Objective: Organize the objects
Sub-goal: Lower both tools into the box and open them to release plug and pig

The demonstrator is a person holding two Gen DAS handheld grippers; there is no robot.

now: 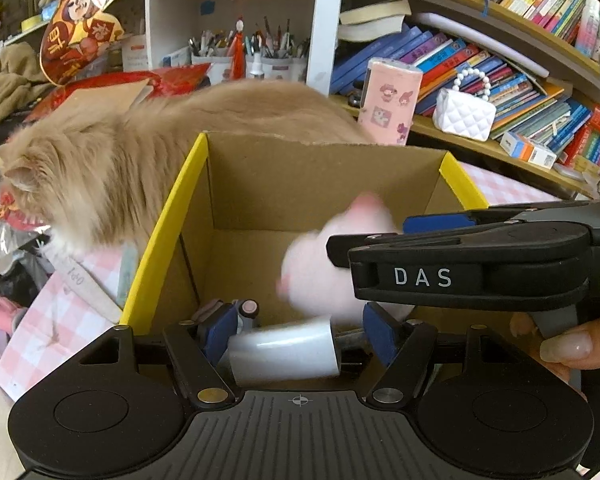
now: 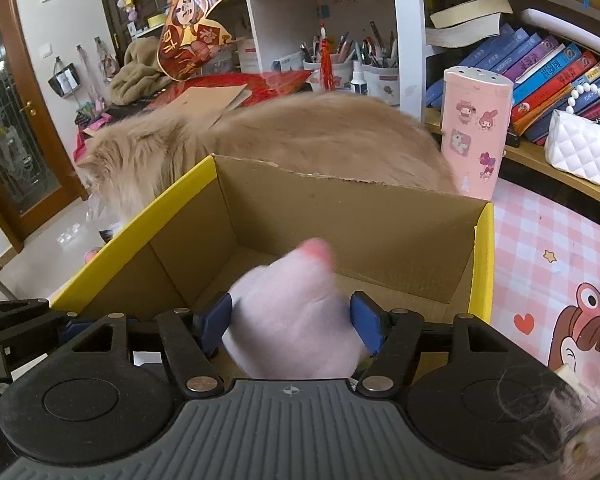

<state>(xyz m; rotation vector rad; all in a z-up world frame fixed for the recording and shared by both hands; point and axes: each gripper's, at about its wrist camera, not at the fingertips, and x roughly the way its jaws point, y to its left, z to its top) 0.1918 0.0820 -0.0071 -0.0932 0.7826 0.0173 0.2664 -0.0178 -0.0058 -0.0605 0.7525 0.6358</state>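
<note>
Right gripper (image 2: 292, 324) clamps the blurred pink plush (image 2: 296, 320), seemingly upright; left gripper (image 1: 296, 332) pinches a sideways-lying white cylinder (image 1: 284, 350).

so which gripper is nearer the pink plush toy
Right. The right gripper has the pink plush toy between its fingers over the cardboard box; the left gripper sits beside it, around a white cylinder.

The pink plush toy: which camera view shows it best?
The right wrist view: the pink plush toy fills the centre between the right tool's fingers, above the cardboard box. In the left wrist view it is blurred and partly hidden behind the right tool.
</note>
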